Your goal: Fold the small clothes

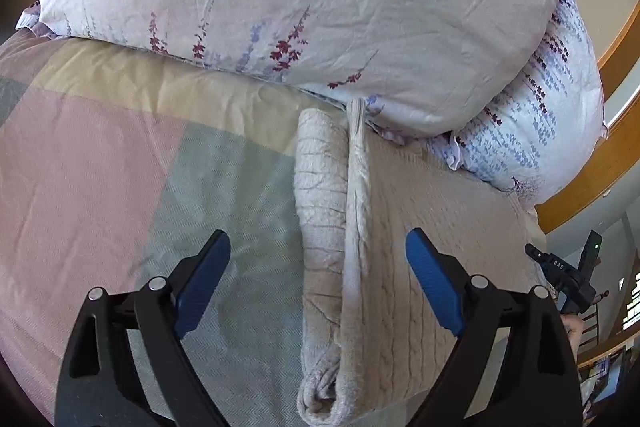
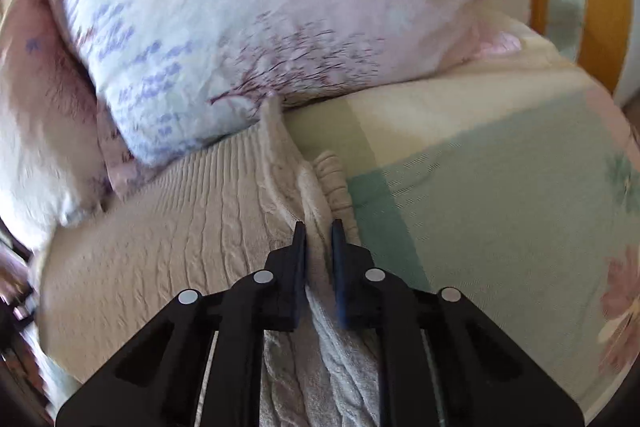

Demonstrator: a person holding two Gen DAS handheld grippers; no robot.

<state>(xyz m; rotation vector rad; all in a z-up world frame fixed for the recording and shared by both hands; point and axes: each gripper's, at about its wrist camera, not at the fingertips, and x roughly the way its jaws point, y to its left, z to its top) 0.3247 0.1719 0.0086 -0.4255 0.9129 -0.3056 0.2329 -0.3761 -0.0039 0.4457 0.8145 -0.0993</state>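
Here beige cable-knit sweater ridged upward on bedspread; right claw pinching ridge, left claw wide.

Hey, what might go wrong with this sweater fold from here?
The right gripper pinches only a thin ridge of the beige knit sweater, so the fabric may slip out. The left gripper is open and holds nothing, so the rolled edge could sag or unroll. The floral pillow touches the sweater's far end and might snag it.
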